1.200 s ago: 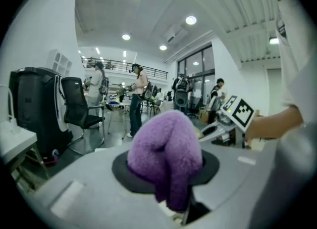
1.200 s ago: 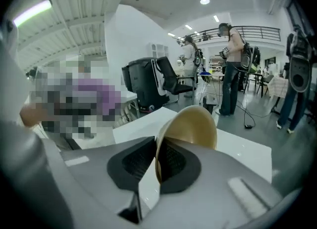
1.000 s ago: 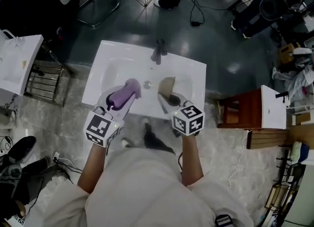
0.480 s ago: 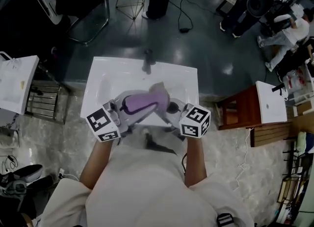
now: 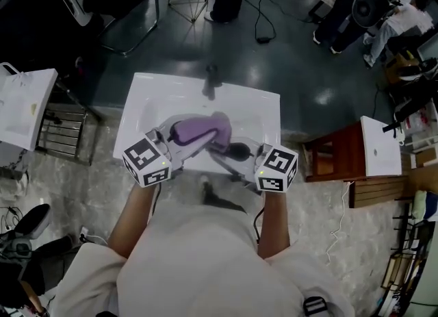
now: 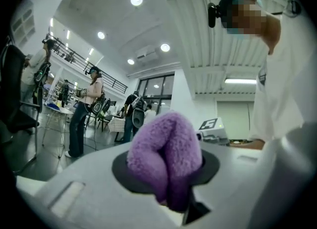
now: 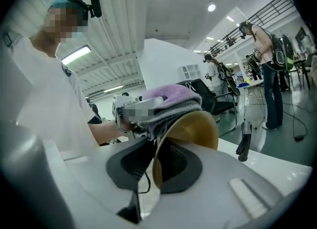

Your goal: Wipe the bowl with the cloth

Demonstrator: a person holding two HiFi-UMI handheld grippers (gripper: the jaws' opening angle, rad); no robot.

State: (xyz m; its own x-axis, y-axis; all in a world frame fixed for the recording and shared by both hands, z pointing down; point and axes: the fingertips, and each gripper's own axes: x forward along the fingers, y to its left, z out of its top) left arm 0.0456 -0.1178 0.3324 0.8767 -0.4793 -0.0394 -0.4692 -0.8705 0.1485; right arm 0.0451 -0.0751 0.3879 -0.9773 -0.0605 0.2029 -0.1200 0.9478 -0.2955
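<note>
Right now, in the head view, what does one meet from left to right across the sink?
In order: left gripper → cloth → bowl → right gripper, whose jaws are opening with the bowl's rim between them.

White shirt [image 5: 198, 261], black-and-white marker cubes [image 5: 146, 162]

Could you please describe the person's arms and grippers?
The left gripper and right gripper have pale grey bodies with dark jaw pads, and each carries a white cube with black square markers. The right one's jaws are opening, the bowl's rim between them. Short white sleeves; a dark cable hangs by the right forearm.
</note>
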